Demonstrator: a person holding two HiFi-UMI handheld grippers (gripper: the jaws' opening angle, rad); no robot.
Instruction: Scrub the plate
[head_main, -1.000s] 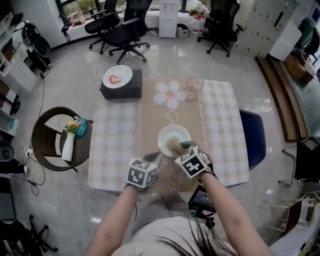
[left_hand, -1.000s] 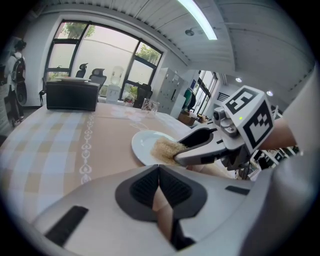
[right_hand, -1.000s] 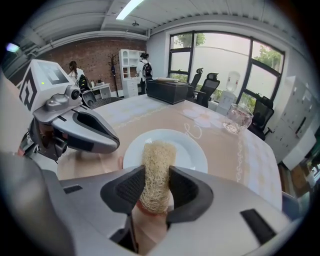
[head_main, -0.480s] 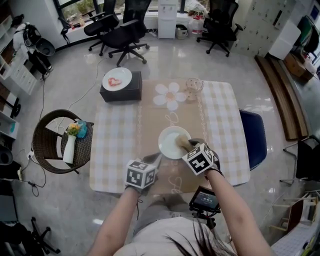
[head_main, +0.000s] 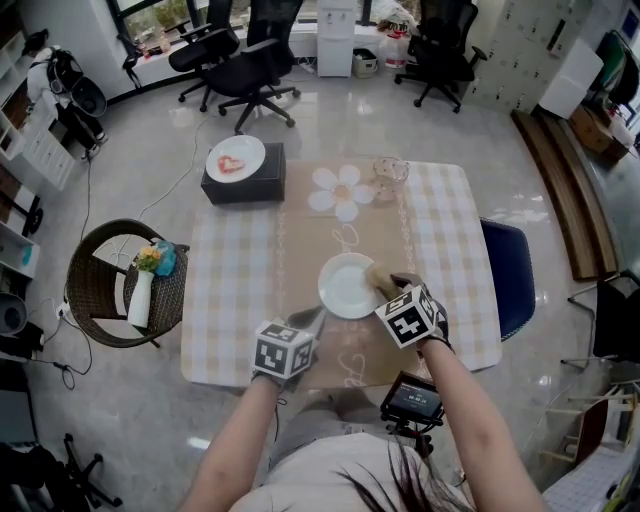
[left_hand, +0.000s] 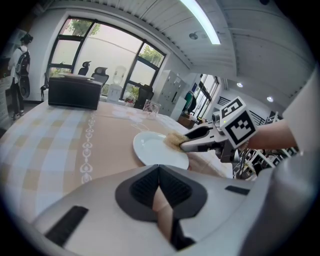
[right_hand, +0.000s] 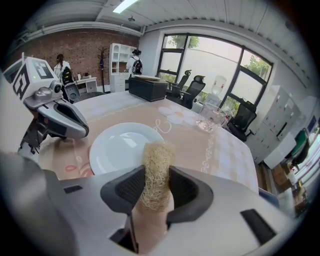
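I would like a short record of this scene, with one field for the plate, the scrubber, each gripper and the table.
plate: white, lies flat on the table
scrubber: straw-coloured fibre pad, at the plate's right rim
right gripper: shut on the scrubber
left gripper: jaws together, holds nothing, by the plate's near left edge; contact with the plate unclear
table: beige runner in the middle, checked cloth at both sides

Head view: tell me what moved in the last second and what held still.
The right gripper, shut on the loofah scrubber, slid rightward across the plate, taking the scrubber from the plate's middle to its right rim. Nothing was picked up or let go. The left gripper stayed shut and empty by the plate's lower-left edge; the plate stayed put.
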